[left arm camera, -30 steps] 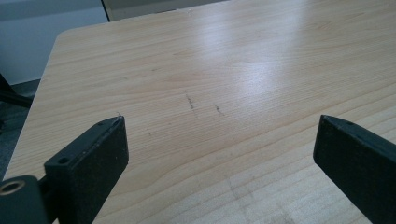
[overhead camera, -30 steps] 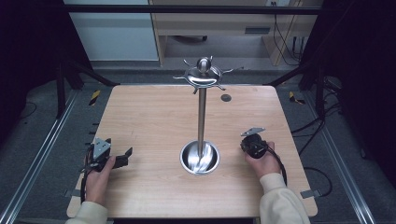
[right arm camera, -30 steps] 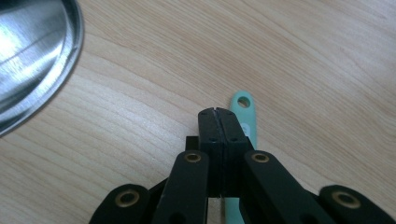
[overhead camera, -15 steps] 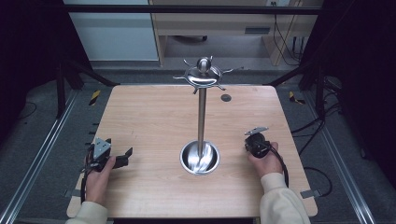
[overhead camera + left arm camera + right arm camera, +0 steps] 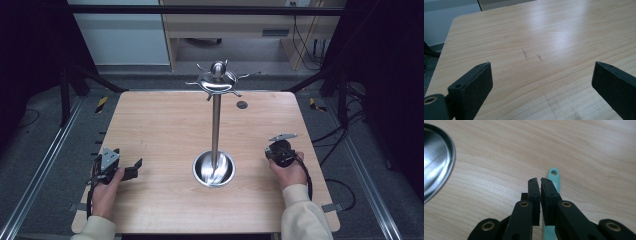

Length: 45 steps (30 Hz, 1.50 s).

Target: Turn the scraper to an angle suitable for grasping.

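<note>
Wooden table (image 5: 165, 130): one steel stand (image 5: 215, 125), left tool (image 5: 541, 82) wide, right tool (image 5: 540, 181) nearly closed over one teal handle (image 5: 554, 178)

Lab rig: wooden table (image 5: 165, 125) inside black frame (image 5: 200, 9), floor cables (image 5: 345, 187), rails (image 5: 35, 180).

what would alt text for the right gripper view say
The right gripper points down at a wooden table with its two black fingers nearly shut and nothing between them. A mint green handle with a hole at its end lies flat just behind them. The rim of a shiny metal base curves in at left.
</note>
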Each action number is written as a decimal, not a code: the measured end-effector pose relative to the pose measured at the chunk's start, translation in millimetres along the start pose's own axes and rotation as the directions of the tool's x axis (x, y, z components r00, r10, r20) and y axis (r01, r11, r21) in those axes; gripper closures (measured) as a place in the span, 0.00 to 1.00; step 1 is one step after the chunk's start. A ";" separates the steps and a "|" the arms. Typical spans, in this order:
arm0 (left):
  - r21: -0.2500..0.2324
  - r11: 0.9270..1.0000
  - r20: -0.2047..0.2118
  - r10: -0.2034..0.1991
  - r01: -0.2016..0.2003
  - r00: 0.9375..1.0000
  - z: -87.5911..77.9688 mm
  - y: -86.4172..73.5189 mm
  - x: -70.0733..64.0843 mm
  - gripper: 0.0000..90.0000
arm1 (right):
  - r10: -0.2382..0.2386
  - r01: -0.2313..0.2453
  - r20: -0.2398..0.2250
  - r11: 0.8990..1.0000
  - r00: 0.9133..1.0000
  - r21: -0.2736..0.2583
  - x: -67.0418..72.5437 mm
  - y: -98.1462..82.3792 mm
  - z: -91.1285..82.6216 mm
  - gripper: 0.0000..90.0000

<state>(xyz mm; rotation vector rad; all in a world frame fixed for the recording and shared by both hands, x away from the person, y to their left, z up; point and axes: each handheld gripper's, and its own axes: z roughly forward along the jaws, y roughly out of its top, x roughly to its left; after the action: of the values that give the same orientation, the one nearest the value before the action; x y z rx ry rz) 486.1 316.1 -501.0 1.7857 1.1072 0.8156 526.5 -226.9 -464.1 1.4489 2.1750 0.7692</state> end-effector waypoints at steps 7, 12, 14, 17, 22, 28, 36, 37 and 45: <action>0.001 1.000 0.004 -0.005 0.005 1.000 0.0 0.0 0.1 0.04 | -0.021 0.014 0.040 0.988 0.999 0.152 -7.2 23.3 -11.7 0.83; 0.003 1.000 0.008 -0.008 0.008 1.000 0.0 0.0 0.2 0.04 | 0.024 -0.031 0.032 0.970 0.999 0.243 -15.9 33.7 -4.1 0.75; 0.003 1.000 0.009 -0.009 0.009 1.000 0.0 0.0 0.2 0.04 | 0.035 -0.041 0.031 0.967 0.999 0.250 -17.9 34.0 1.1 0.74; 0.004 1.000 0.009 -0.008 0.007 1.000 0.2 0.1 0.2 0.04 | 0.062 -0.064 0.018 0.963 0.998 0.261 -19.0 31.8 7.7 0.72; 0.006 1.000 0.010 -0.009 0.009 1.000 0.4 0.1 -0.4 0.04 | 0.077 -0.079 0.019 0.959 0.997 0.271 -20.4 28.6 17.1 0.70; 0.012 1.000 0.012 -0.006 0.006 1.000 0.8 0.3 -0.6 0.04 | 0.085 -0.087 0.018 0.956 0.996 0.281 -21.8 27.2 24.1 0.71; 0.014 1.000 0.014 -0.005 0.005 1.000 0.7 0.3 -0.7 0.04 | 0.092 -0.094 0.020 0.953 0.996 0.287 -22.0 25.6 30.5 0.74; 0.014 1.000 0.014 -0.005 0.005 1.000 0.7 0.3 -0.7 0.04 | 0.099 -0.100 0.020 0.952 0.995 0.288 -21.8 25.7 31.2 0.74; 0.015 1.000 0.012 -0.005 0.005 1.000 1.0 0.4 -0.9 0.04 | 0.084 -0.087 0.022 0.948 0.996 0.306 -19.3 27.9 33.9 0.81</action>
<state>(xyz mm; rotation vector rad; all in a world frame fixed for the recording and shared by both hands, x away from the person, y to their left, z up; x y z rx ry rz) 486.7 314.9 -501.1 1.7974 1.1120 0.7942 573.9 -229.0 -471.2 1.7016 2.3163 0.4631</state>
